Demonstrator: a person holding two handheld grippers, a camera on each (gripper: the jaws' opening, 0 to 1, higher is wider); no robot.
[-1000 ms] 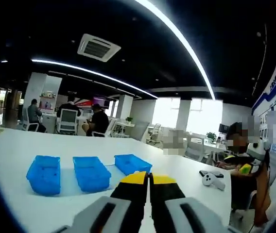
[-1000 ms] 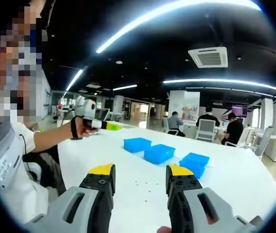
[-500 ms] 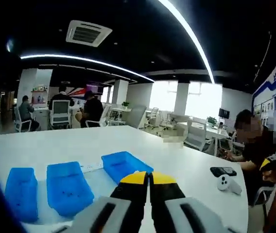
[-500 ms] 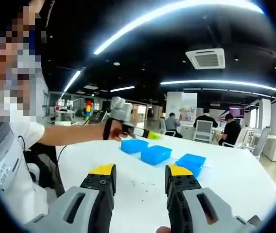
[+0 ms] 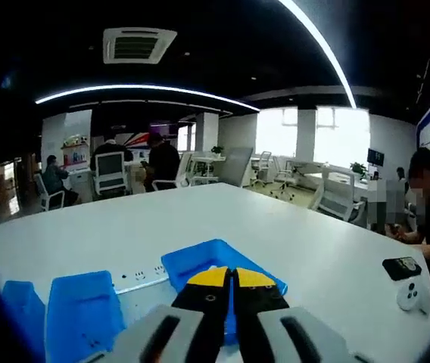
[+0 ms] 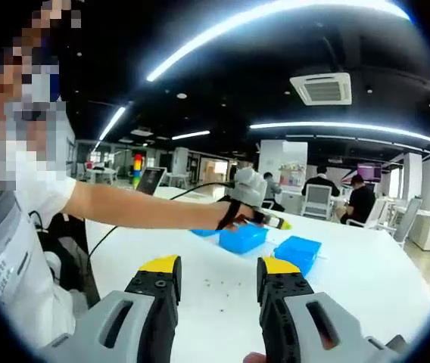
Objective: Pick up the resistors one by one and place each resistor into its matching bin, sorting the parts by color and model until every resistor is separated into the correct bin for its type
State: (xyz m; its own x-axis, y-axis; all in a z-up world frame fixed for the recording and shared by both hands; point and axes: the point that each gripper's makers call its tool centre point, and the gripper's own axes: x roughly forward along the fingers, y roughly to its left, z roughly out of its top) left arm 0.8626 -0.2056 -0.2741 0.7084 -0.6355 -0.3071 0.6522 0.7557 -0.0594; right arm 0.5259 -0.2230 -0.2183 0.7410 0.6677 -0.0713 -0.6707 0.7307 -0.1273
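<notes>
In the left gripper view, your left gripper (image 5: pixel 234 281) sits at the bottom centre with its yellow-tipped jaws pressed together, nothing between them. Its tips overlap the near rim of a blue bin (image 5: pixel 213 265); a second blue bin (image 5: pixel 85 310) lies at lower left and a third blue bin (image 5: pixel 18 302) at the far lower left edge. All three rest on the white table (image 5: pixel 222 219). At the right edge a black phone (image 5: pixel 402 268) and a white controller (image 5: pixel 410 295) lie on the table.

In the right gripper view, your right gripper (image 6: pixel 216 276) rises from the bottom with its jaws spread apart and empty. Between and just above the tips, small dark specks, likely the resistors (image 6: pixel 219 284), lie scattered on the white table; they are too small to tell colour or model. Your outstretched arm (image 6: pixel 147 212) crosses the centre from the left, holding the left gripper over the bins.
</notes>
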